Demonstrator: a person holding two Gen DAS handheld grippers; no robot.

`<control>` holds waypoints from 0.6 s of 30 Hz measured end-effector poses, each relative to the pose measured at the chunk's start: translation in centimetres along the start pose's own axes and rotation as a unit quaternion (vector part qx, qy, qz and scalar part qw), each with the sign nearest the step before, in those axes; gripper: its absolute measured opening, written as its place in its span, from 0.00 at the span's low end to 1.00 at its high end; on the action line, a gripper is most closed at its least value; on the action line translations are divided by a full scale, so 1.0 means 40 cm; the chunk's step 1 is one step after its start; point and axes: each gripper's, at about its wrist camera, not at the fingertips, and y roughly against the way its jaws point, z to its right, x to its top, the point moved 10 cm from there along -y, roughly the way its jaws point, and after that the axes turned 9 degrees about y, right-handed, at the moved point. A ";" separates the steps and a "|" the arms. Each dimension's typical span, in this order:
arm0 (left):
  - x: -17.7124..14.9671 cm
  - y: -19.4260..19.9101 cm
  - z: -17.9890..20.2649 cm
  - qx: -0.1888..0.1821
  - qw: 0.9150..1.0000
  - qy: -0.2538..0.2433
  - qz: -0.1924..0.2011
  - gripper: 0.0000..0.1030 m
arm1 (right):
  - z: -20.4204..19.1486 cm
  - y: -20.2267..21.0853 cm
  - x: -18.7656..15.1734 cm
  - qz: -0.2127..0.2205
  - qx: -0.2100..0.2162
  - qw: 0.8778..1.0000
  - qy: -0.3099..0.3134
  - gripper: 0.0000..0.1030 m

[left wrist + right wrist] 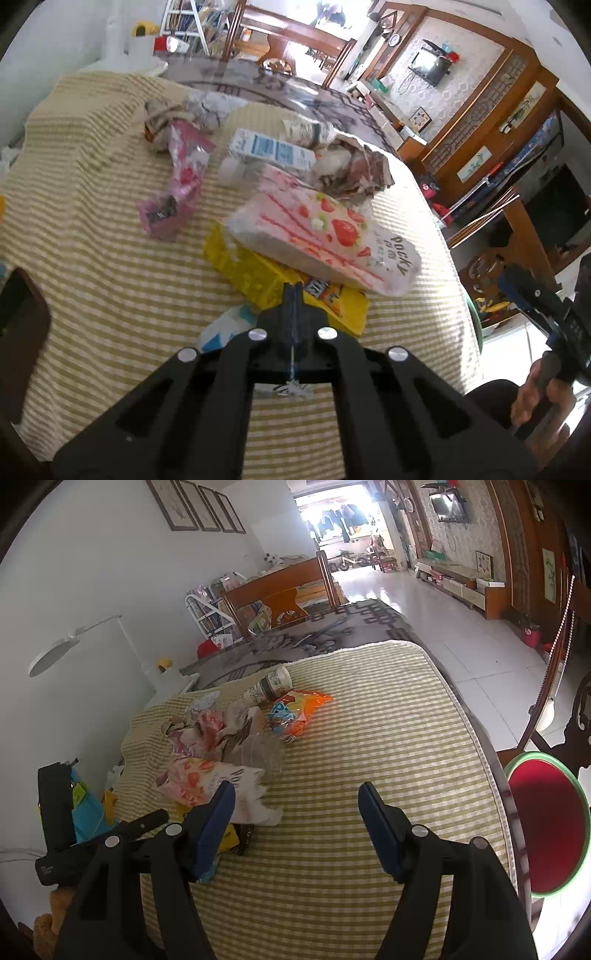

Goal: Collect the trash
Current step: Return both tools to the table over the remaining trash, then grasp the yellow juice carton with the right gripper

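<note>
Trash lies piled on a yellow-striped cloth point(92, 258). My left gripper point(293, 290) is shut, its tips pinching the near part of a yellow wrapper point(251, 269). A strawberry Pocky box point(321, 236) lies on that wrapper. Behind are a pink wrapper point(173, 188), a blue-and-white carton point(269, 149), crumpled paper point(354, 170) and a paper cup point(306, 133). My right gripper point(295, 794) stands open over bare cloth point(369, 738), nothing between its fingers. The Pocky box point(199, 779) is just left of it; an orange snack bag point(295, 709) and the cup point(269, 686) lie farther off.
A red stool with a green rim point(546, 827) stands off the cloth's right edge. A white lamp point(55, 653) stands at the far left by the wall. A wooden bench point(280, 587) stands beyond the table. A person's hand point(535, 398) grips the right tool's handle.
</note>
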 end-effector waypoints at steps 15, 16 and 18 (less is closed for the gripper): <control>-0.013 -0.027 -0.051 -0.042 0.996 0.074 -0.026 0.48 | -0.003 -0.021 -0.014 -0.023 -0.021 0.999 0.013 0.69; -0.017 -0.029 -0.053 -0.040 0.996 0.074 -0.029 0.51 | -0.005 -0.026 -0.017 -0.029 -0.023 0.999 0.017 0.69; -0.025 -0.026 -0.070 -0.042 0.994 0.092 -0.030 0.56 | -0.012 -0.046 -0.023 -0.048 -0.027 0.998 0.028 0.69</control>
